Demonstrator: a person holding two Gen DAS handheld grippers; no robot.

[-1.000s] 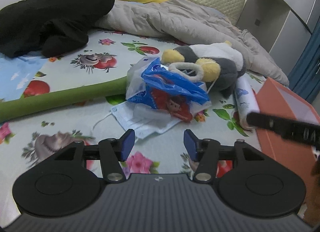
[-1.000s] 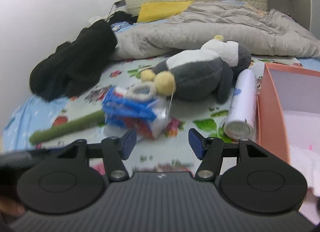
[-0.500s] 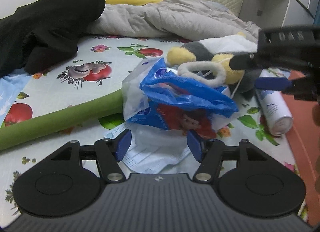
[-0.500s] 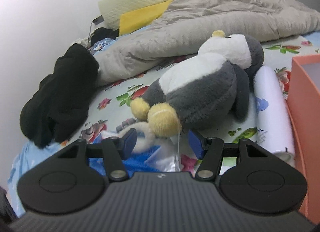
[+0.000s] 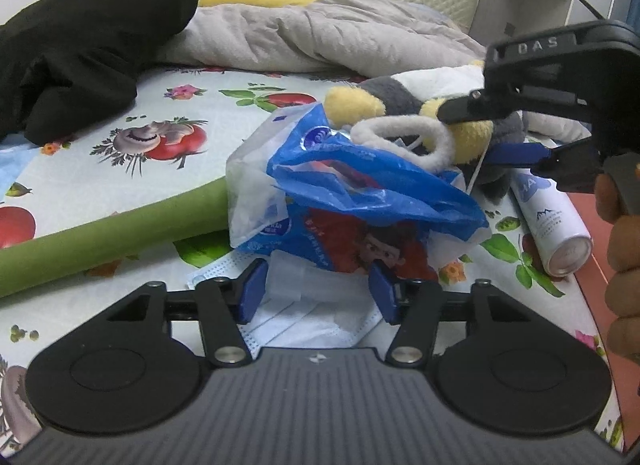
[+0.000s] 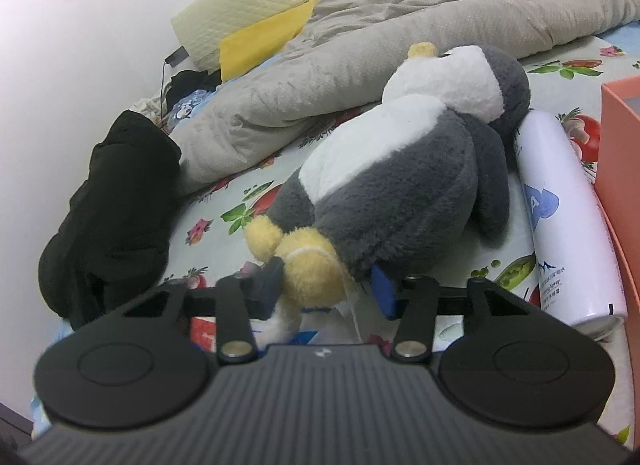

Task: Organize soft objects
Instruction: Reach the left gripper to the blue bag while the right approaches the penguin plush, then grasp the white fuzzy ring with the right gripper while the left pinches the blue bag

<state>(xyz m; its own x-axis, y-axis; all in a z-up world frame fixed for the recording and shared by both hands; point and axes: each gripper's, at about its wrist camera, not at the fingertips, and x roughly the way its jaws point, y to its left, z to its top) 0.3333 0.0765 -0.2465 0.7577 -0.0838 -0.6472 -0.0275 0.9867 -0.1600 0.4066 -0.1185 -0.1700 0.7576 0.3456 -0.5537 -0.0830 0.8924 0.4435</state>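
Black bundled garment (image 5: pixel 80 45): far left on the fruit-print bedsheet (image 5: pixel 120 193).
Green foam tube (image 5: pixel 104 241): lies beside the crinkled blue plastic bag (image 5: pixel 360 193).
Left gripper (image 5: pixel 318 293): jaws spread, over a pale blue face mask (image 5: pixel 312 321), below the bag.
Grey-and-white plush penguin (image 6: pixel 400 169): lies on the sheet, yellow feet toward the bag.
Right gripper (image 6: pixel 326 289): jaws spread around one yellow foot, possibly touching it.
White spray can (image 6: pixel 560 217): between penguin and orange box (image 6: pixel 620 145).

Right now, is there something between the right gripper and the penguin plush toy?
No, nothing visible. The right gripper stands open with its fingers on both sides of the penguin plush toy, at its yellow foot. The white loop and blue plastic bag lie beside and below the foot, not between.
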